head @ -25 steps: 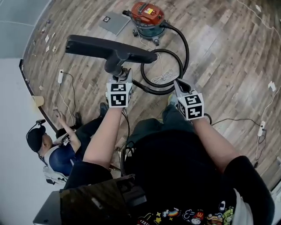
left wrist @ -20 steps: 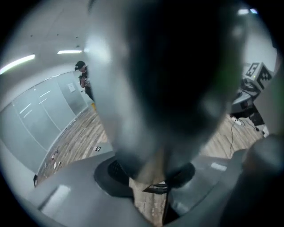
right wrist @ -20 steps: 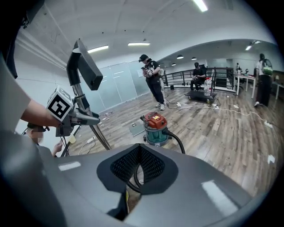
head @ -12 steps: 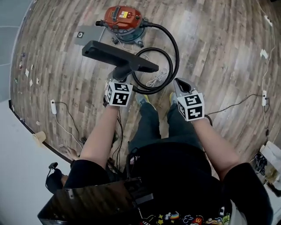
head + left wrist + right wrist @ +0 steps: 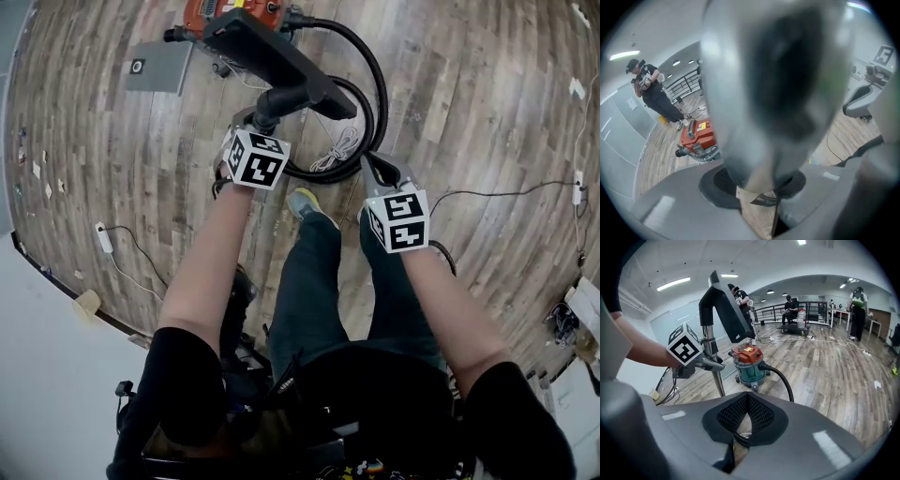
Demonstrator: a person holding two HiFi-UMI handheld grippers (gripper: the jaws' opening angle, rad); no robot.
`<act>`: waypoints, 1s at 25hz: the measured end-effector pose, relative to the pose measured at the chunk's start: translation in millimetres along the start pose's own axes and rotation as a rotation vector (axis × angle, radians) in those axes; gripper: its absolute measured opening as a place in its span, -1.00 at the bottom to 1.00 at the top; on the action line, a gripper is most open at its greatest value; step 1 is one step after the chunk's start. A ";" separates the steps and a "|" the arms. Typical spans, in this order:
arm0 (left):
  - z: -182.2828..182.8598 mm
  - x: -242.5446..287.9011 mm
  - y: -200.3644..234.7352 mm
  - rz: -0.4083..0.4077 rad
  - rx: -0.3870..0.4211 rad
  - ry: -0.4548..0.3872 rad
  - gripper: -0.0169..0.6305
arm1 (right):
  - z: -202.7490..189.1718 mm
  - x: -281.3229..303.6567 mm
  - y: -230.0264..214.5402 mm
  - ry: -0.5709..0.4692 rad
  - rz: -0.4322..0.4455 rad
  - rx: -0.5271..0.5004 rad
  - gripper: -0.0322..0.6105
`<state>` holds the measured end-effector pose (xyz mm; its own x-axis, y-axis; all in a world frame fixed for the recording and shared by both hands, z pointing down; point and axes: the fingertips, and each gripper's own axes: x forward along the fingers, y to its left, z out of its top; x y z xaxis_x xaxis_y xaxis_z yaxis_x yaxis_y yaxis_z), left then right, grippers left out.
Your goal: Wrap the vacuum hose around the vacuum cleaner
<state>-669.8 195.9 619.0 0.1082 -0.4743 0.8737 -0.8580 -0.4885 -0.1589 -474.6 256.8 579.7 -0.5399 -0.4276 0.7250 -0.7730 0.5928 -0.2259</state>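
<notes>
The red and teal vacuum cleaner (image 5: 208, 13) (image 5: 750, 362) stands on the wood floor ahead. Its black hose (image 5: 367, 86) leaves the canister and curls in a loop on the floor. My left gripper (image 5: 259, 124) (image 5: 764, 187) is shut on the metal wand (image 5: 712, 369), holding it upright with the wide black floor nozzle (image 5: 274, 58) (image 5: 725, 310) on top, over the vacuum in the head view. My right gripper (image 5: 377, 169) (image 5: 743, 436) is shut on the hose near the loop's near side; a bit of hose shows between its pads.
A grey square plate (image 5: 157, 66) lies left of the vacuum. A white cord bundle (image 5: 339, 150) sits inside the hose loop. Thin cables (image 5: 511, 195) run over the floor at right and left. Several people (image 5: 790, 305) stand far back by a railing.
The left gripper has lifted and swung the wand forward, so the nozzle now sits over the vacuum. The right gripper stays shut on the hose. The person has stepped closer.
</notes>
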 end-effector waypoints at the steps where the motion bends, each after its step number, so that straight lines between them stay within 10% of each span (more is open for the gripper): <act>1: 4.9 18.1 1.0 -0.004 0.008 -0.009 -0.46 | -3.8 16.8 -7.0 0.003 -0.006 0.012 -0.82; 17: 108.5 302.6 -17.1 0.004 0.064 -0.260 -0.46 | -83.4 211.1 -140.1 -0.110 -0.135 0.043 -0.82; 25: 83.6 415.3 -37.3 0.010 0.058 -0.225 -0.46 | -111.7 274.9 -196.5 -0.137 -0.207 0.043 -0.82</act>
<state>-550.9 -44.1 949.3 0.2147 -0.6271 0.7488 -0.8299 -0.5213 -0.1987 -434.0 99.0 896.1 -0.4062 -0.6272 0.6646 -0.8837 0.4546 -0.1111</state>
